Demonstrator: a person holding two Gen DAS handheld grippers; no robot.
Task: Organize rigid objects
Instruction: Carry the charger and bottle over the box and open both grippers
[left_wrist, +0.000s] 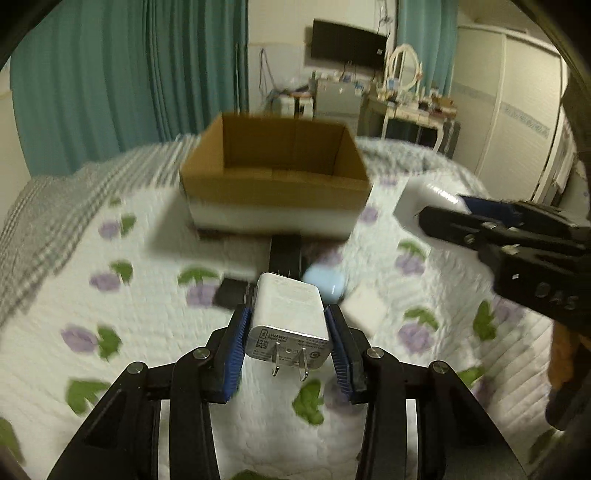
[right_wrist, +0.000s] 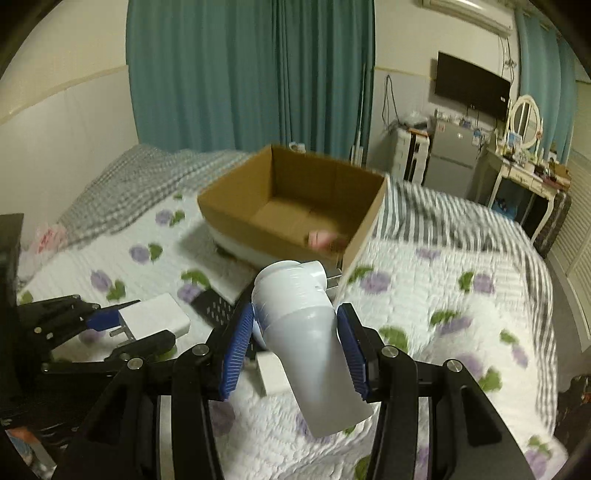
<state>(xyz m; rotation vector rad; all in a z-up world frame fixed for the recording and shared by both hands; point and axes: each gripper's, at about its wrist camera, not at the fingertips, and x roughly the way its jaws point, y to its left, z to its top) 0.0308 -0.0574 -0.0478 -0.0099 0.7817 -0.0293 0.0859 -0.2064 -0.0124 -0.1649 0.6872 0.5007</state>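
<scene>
Left gripper (left_wrist: 288, 332): jaws narrowed, clamping white charger (left_wrist: 290, 317) by both sides, prongs toward camera, above bed (left_wrist: 155, 328). Right gripper (right_wrist: 295, 343): jaws set moderately apart, gripping white bottle (right_wrist: 299, 321), tilted. Cardboard box (right_wrist: 236, 218) open, farther off on bed, pink item (right_wrist: 320, 237) inside.

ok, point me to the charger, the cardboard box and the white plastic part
charger (left_wrist: 286, 310): left wrist view, top face of its white body.
cardboard box (right_wrist: 240, 216): right wrist view, near outer wall.
white plastic part (right_wrist: 295, 314): right wrist view, middle of its body.
</scene>
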